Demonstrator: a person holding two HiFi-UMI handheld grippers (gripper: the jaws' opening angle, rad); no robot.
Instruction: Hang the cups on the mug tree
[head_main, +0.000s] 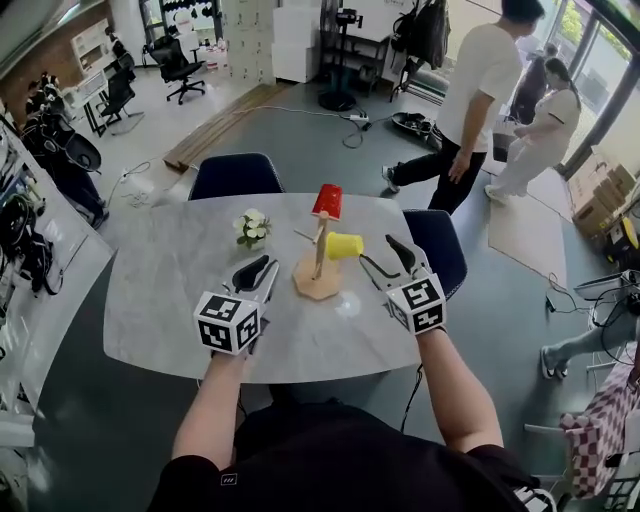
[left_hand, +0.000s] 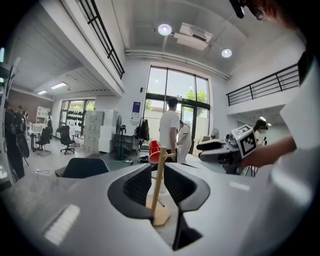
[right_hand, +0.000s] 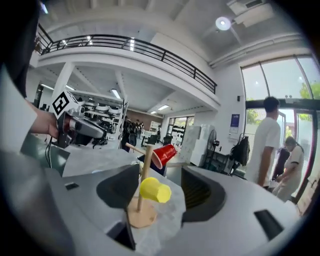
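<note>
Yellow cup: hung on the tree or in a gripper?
Hung. The yellow cup sits sideways on a peg of the mug tree; the right gripper is clear of it, jaws apart.

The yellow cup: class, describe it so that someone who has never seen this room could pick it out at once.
Start at the grey stone-patterned table in the middle of the room. Near its centre stands a wooden mug tree carrying two cups. The yellow cup hangs sideways on the lower peg, on the right in the head view, while the red cup sits higher up.
</note>
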